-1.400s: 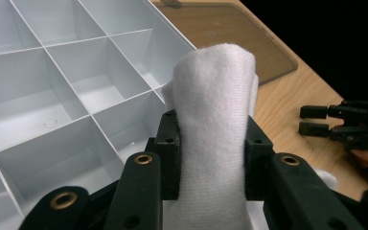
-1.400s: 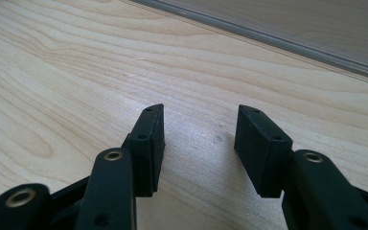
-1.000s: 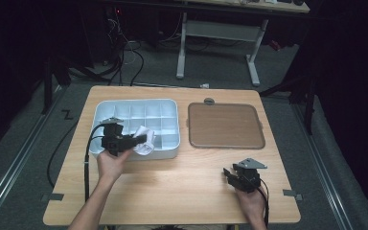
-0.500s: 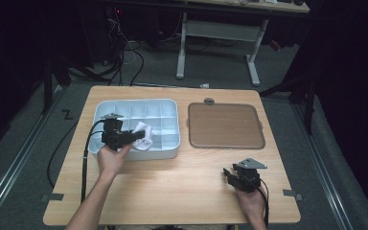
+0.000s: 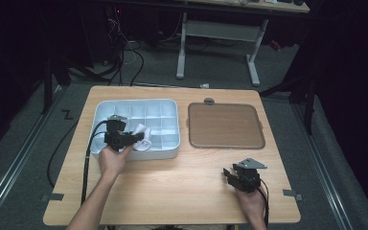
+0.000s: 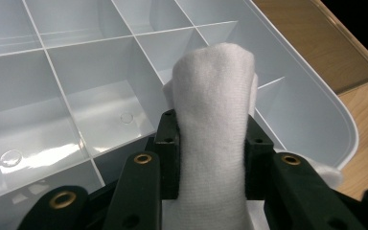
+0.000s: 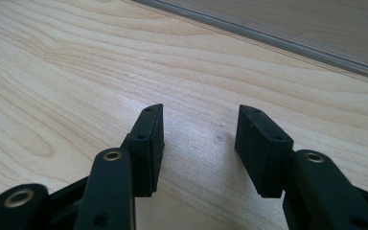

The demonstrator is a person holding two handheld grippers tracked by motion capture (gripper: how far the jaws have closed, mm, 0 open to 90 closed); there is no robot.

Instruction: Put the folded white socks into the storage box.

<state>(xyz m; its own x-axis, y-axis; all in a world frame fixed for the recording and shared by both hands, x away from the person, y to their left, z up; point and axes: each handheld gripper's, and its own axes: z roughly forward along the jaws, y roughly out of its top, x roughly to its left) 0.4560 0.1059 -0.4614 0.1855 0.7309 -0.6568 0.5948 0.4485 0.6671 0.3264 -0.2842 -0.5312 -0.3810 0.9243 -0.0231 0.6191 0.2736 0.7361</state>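
while clamped on a white cloth roll [image 6: 214, 120], left gripper [image 5: 124, 139] over the compartment tray [image 5: 170, 151]; right gripper [image 7: 199, 143] agape above the table [image 7: 52, 72]

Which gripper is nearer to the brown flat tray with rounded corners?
Right. The right gripper sits open on the wooden table just in front of the brown tray; the left gripper, clamped on a rolled white cloth, is over the white compartment box.
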